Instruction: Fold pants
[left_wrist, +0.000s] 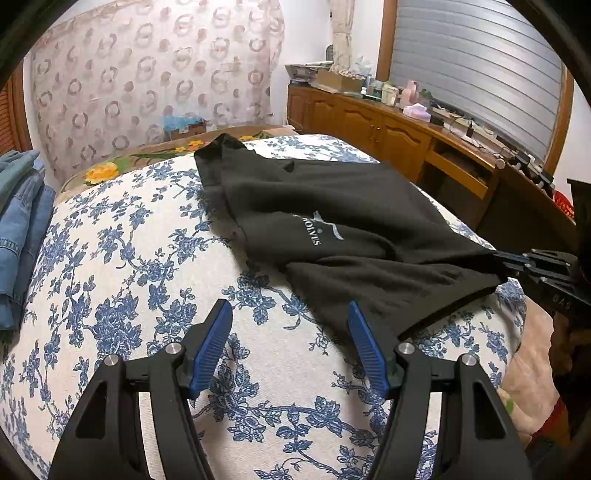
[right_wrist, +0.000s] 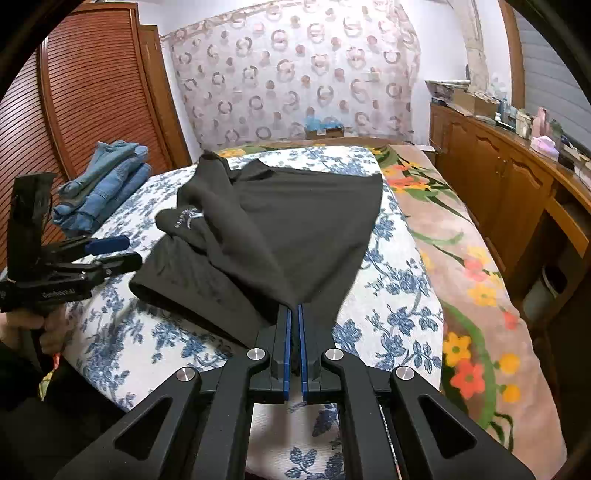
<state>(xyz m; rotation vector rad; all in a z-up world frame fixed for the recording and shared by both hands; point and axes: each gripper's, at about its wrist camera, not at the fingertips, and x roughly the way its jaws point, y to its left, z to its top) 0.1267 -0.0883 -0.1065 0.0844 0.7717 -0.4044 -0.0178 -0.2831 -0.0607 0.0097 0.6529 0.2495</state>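
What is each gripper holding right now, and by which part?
The right gripper is shut on the near corner of the black pants. The left gripper is open, holding nothing.

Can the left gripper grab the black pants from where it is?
Probably yes: the left gripper is open beside the black fabric pants, and only bare blue-flowered bed cover lies between.

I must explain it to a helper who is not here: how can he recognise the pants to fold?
On the blue-flowered bedspread lie the black pants, one corner clamped in the right gripper. Unlike the blue jeans stacked beside, they carry small white lettering.
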